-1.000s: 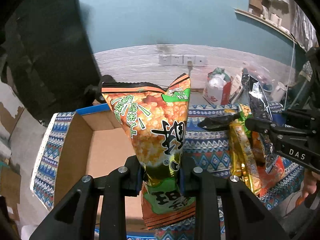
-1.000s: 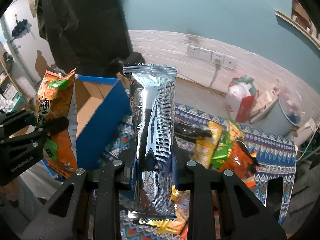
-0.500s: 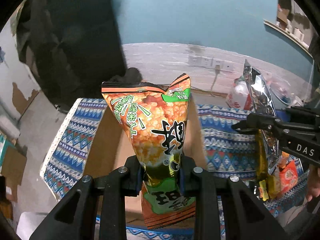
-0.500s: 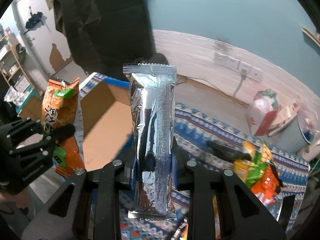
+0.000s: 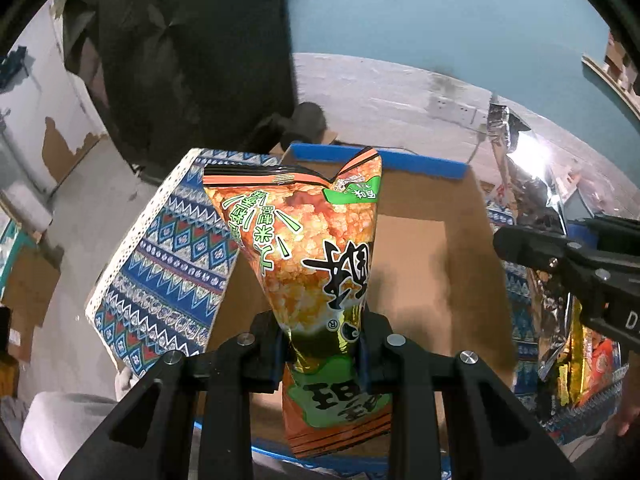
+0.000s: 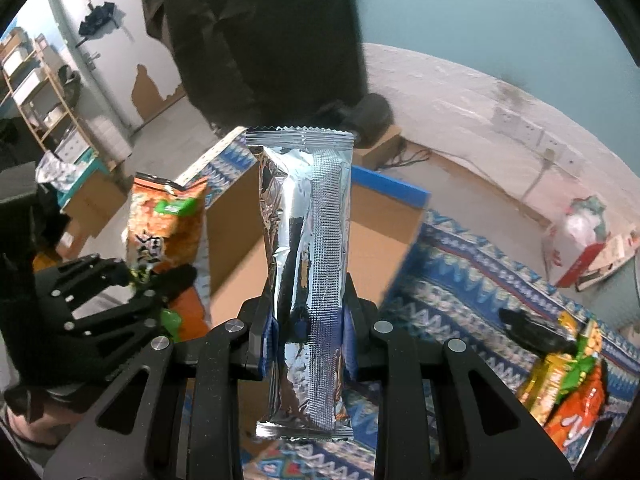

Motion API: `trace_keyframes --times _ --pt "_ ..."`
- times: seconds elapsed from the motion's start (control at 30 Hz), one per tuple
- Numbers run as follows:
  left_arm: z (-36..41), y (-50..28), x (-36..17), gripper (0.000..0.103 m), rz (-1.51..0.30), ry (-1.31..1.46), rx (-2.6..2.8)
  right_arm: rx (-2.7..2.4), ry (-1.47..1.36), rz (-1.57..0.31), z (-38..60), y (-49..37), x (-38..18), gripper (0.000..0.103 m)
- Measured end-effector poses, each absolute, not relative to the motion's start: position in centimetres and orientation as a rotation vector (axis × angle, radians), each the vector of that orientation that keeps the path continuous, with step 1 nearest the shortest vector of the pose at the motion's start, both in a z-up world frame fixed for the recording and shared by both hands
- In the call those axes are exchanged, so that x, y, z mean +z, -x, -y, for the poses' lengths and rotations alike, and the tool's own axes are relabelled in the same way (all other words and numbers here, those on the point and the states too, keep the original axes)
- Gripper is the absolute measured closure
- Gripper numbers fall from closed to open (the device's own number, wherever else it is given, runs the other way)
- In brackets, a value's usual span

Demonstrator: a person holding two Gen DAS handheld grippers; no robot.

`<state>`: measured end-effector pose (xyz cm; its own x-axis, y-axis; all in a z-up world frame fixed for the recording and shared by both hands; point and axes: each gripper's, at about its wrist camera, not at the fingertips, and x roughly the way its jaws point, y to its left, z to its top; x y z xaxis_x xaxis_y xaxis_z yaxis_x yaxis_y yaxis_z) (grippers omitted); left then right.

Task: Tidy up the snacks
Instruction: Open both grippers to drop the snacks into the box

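The left gripper [image 5: 324, 344] is pinching the orange bag [image 5: 312, 248] low on its body, holding it upright over the box [image 5: 416, 256]. The right gripper [image 6: 308, 332] is pinching the silver pack [image 6: 306, 264] at mid-length, also upright, above the box's near right edge. Both packets are looking light, soft and slick; the orange bag is puffed with air and likely crushable, so a gentle grip on the flat lower part seems best. More snacks [image 6: 560, 392] are lying on the cloth [image 6: 472, 280] right of the box.
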<state>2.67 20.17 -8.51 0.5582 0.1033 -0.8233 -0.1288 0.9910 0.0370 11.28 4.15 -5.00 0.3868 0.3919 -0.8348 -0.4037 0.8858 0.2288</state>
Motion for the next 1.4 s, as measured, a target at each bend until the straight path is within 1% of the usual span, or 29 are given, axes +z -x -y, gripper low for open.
trace_keyframes --times 0.3,0.37,0.4,0.43,0.47,0.53,0.6,0.7,0.83,0.87,0.93,1.0,1.07,1.13,1.2,1.27,1.3,1.37,1.4 --pt "-21.6 -3.2 -11.2 0.075 -1.028 0.040 0.159 0.535 0.026 -1.133 -7.4 -12.3 -7.8 0.078" --pt "-21.7 -3.3 -11.7 0.073 -1.046 0.037 0.167 0.536 0.034 -1.147 -7.9 -12.2 -8.3 0.078" --pt "-21.7 -3.3 -11.9 0.070 -1.055 0.036 0.169 0.537 0.036 -1.152 -8.2 -12.2 -8.5 0.078" --pt "-21.5 -3.3 -11.8 0.063 -1.061 0.034 0.172 0.537 0.038 -1.160 -8.3 -12.2 -8.7 0.078" --pt "-21.5 -3.2 -11.7 0.060 -1.059 0.026 0.176 0.536 0.040 -1.166 -8.3 -12.2 -8.9 0.078" --pt "-21.3 -3.0 -11.4 0.042 -1.043 -0.004 0.196 0.536 0.044 -1.179 -8.4 -12.2 -9.2 0.078" --pt "-21.3 -2.9 -11.1 0.036 -1.026 -0.025 0.214 0.534 0.045 -1.189 -8.3 -12.3 -9.5 0.078" --pt "-21.5 -2.7 -10.7 0.035 -1.019 -0.027 0.214 0.528 0.040 -1.200 -8.3 -12.4 -9.7 0.078" --pt "-21.8 -2.5 -10.6 0.030 -1.020 -0.024 0.229 0.526 0.026 -1.213 -8.1 -12.6 -9.8 0.078" --pt "-21.9 -2.4 -10.6 0.030 -1.021 -0.023 0.231 0.527 0.022 -1.216 -8.1 -12.6 -9.8 0.076" --pt "-21.9 -2.4 -10.5 0.027 -1.023 -0.019 0.238 0.519 0.022 -1.215 -8.0 -12.6 -9.7 0.070" --pt "-21.9 -2.4 -10.3 0.027 -1.020 -0.015 0.238 0.510 0.019 -1.206 -7.7 -12.5 -9.4 0.058" --pt "-21.7 -2.4 -10.2 0.023 -1.023 -0.008 0.238 0.499 0.015 -1.195 -7.2 -12.4 -9.1 0.055" --pt "-21.4 -2.4 -10.0 0.022 -1.021 0.005 0.223 0.492 0.006 -1.181 -6.5 -12.3 -8.5 0.053" --pt "-21.0 -2.4 -9.7 0.022 -1.024 0.007 0.214 0.475 0.002 -1.160 -5.6 -12.1 -7.6 0.043" --pt "-20.3 -2.3 -9.1 0.020 -1.013 0.004 0.198 0.457 0.011 -1.139 -4.7 -11.8 -7.0 0.042" --pt "-20.0 -2.3 -8.9 0.016 -1.007 0.001 0.195 0.449 0.015 -1.130 -4.2 -11.6 -6.6 0.042" --pt "-19.2 -2.1 -8.3 0.015 -0.987 -0.004 0.179 0.433 0.014 -1.116 -3.2 -11.2 -5.9 0.042" --pt "-18.8 -2.0 -8.0 0.014 -0.981 -0.008 0.171 0.426 0.011 -1.112 -2.6 -11.1 -5.6 0.040"
